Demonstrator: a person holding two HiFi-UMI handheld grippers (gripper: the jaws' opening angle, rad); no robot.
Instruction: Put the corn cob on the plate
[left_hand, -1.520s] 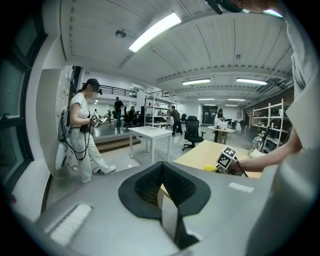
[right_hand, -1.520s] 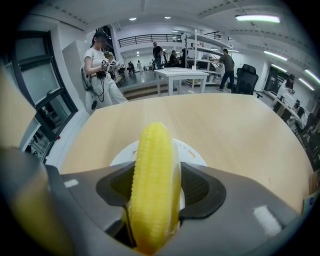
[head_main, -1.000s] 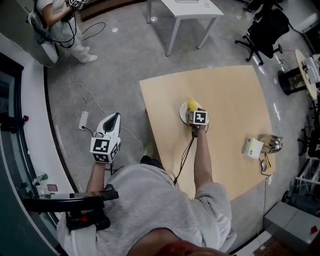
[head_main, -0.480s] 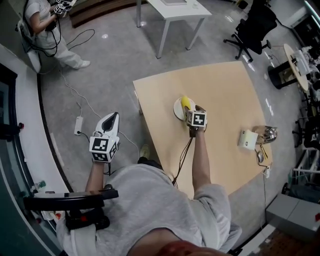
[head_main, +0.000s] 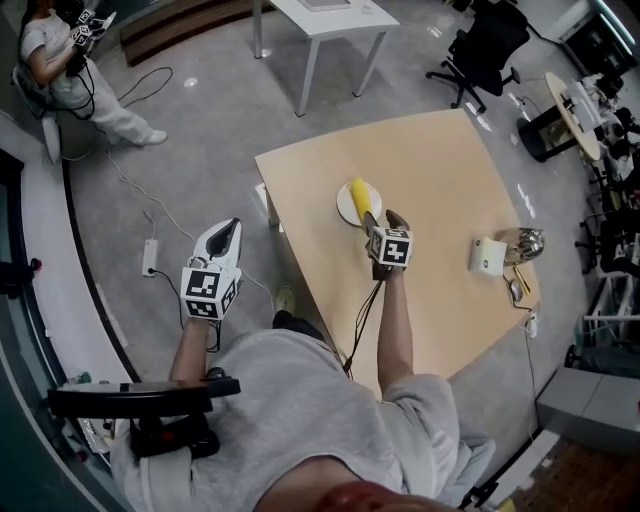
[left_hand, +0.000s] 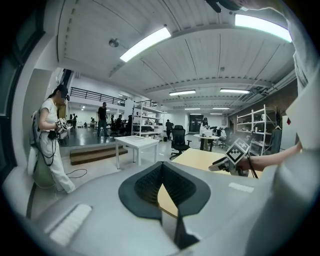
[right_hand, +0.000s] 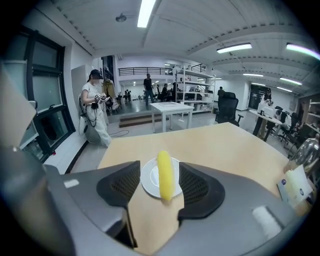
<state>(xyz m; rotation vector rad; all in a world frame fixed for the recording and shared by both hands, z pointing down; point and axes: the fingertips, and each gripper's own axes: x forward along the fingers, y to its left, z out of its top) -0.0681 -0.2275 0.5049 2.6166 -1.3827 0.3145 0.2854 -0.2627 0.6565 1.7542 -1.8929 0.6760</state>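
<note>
A yellow corn cob (head_main: 361, 196) lies across a small white plate (head_main: 344, 210) on the wooden table (head_main: 450, 180). My right gripper (head_main: 386, 219) hovers just short of the plate on the near side, open and apart from the cob. Its jaws have just been closing a little with nothing between them. In the right gripper view the corn cob (right_hand: 165, 175) rests on the plate (right_hand: 149, 179) beyond the right gripper (right_hand: 160, 192). My left gripper (head_main: 227, 230) hangs off the table's left side over the floor, shut and empty; the left gripper (left_hand: 161, 169) points level toward the table (left_hand: 200, 158).
A white box (head_main: 486, 256) and a shiny metal object (head_main: 523, 243) sit near the table's right edge. A white table (head_main: 322, 18) and an office chair (head_main: 482, 48) stand beyond. A person (head_main: 62, 62) stands far left. A power strip (head_main: 150, 257) and cables lie on the floor.
My right gripper has pulled back from the plate and risen, leaving the corn cob lying on it. The left gripper has shifted slightly.
</note>
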